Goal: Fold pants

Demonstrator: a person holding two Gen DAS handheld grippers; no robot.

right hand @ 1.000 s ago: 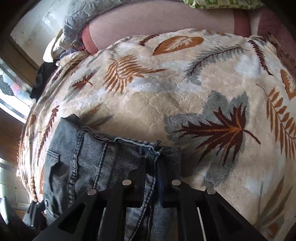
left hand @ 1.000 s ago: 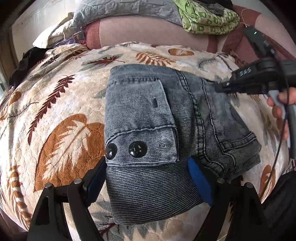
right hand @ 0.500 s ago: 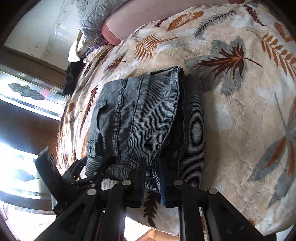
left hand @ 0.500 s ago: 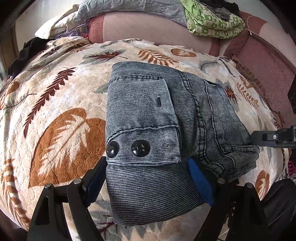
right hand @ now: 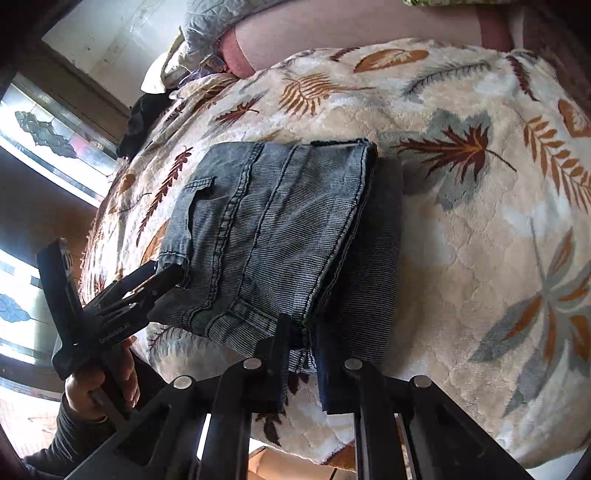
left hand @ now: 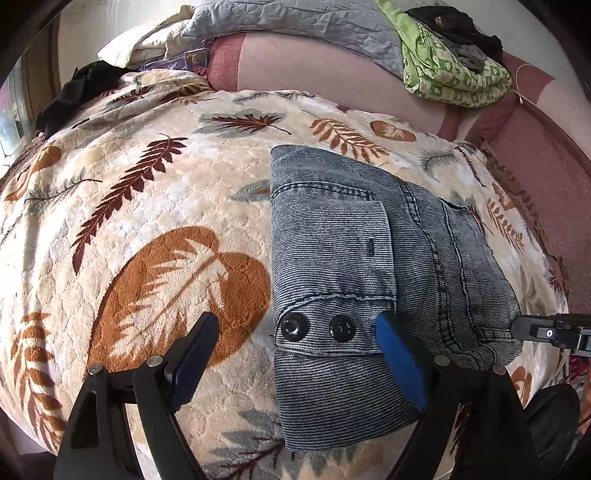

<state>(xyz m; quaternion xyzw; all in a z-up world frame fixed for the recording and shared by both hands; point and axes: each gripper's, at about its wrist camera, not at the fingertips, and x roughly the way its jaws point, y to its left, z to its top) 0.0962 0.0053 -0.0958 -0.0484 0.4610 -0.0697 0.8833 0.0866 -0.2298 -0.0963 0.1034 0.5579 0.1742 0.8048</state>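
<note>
The grey-blue denim pants (left hand: 354, 280) lie folded into a compact stack on the leaf-print blanket (left hand: 147, 229), two black buttons facing me. My left gripper (left hand: 295, 354) is open; its jaws straddle the stack's near left corner, one finger on the blanket, the blue-padded one on the denim. In the right wrist view the pants (right hand: 273, 229) show as a layered stack. My right gripper (right hand: 301, 354) is shut on the near edge of the pants. The left gripper (right hand: 162, 284) shows there at the stack's left corner.
A pink sofa back (left hand: 332, 74) runs behind the blanket, with a grey quilt (left hand: 295, 22) and a green patterned cloth (left hand: 454, 70) on top. Dark clothing (left hand: 77, 92) lies at the far left. A window (right hand: 40, 147) is at the left.
My left gripper has shifted left, so the stack now sits under its right finger. My right gripper has swung from the far edge to the stack's near right edge, still pinching denim.
</note>
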